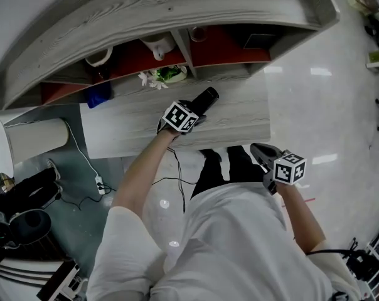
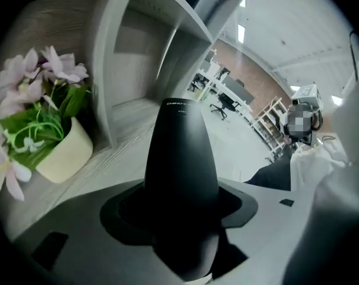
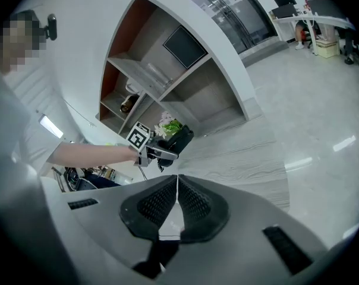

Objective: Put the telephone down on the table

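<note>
Over the grey tabletop, the left gripper has its jaws clamped wide round the black telephone, the right gripper pinched shut on nothing, so lower it level, clear of the flower pot, before releasing.

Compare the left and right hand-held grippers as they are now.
The left hand-held gripper is clamped on the black telephone; the right hand-held gripper is shut on nothing. The left hand-held gripper reaches out over the table; the right hand-held gripper is held back by the person's body, off the table. Both carry a cube with square markers.
</note>
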### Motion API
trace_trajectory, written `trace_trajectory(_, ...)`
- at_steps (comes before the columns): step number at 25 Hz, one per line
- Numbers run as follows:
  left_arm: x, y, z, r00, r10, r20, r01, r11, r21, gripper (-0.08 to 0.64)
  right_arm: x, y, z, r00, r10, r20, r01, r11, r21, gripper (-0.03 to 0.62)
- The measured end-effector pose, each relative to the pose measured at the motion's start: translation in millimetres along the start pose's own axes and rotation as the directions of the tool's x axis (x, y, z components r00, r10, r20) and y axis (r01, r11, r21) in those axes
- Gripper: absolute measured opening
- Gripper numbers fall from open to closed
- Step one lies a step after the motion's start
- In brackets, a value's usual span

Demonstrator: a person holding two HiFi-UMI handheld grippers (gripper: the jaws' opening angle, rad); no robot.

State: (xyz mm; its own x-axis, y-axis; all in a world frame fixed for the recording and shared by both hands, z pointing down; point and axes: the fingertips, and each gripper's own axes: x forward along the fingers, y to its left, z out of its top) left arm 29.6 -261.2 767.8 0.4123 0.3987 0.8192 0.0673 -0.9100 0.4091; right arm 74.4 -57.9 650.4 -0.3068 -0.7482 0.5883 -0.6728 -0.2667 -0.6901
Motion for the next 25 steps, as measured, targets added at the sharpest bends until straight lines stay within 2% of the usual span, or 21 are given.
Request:
trace_trajectory(7,32,19,21,0.994,0.012,-0.107,0.004,0.989,0.147,0.291,4,-15,-3,0.999,-0.004,-0.047,0.004,1.0,0.004,0.02)
trace_trajectory(9,41,25,24,0.991,0.027,-0.134,0.002,0.978,0.209,0.291,7,-16,-2,0.998,-0.001,-0.056,0.001,1.0,0.004,0.02)
trace_trajectory(13,53,33,44,0.989,0.066,-0.131,-0.021,0.949,0.316,0.291,9,-18,-1,0.997,0.004,-0.071,-0.004,1.0,0.003,0.02)
trace_trajectory(15,57,38,53,0.986,0.085,-0.146,-0.026,0.93,0.368,0.291,16,-20,0,0.997,0.014,-0.074,-0.014,1.0,0.004,0.02)
trace_trajectory(19,71,46,64,0.974,0.137,-0.182,-0.031,0.872,0.489,0.291,34,-22,-1,0.995,0.032,-0.097,-0.034,0.999,-0.013,0.02)
trace_trajectory(23,86,47,77,0.968,0.162,-0.194,-0.025,0.826,0.564,0.291,44,-24,5,0.993,0.045,-0.106,-0.049,0.998,-0.028,0.02)
trace_trajectory(25,94,43,78,0.967,0.165,-0.197,-0.019,0.81,0.586,0.291,43,-25,7,0.993,0.049,-0.106,-0.052,0.998,-0.026,0.02)
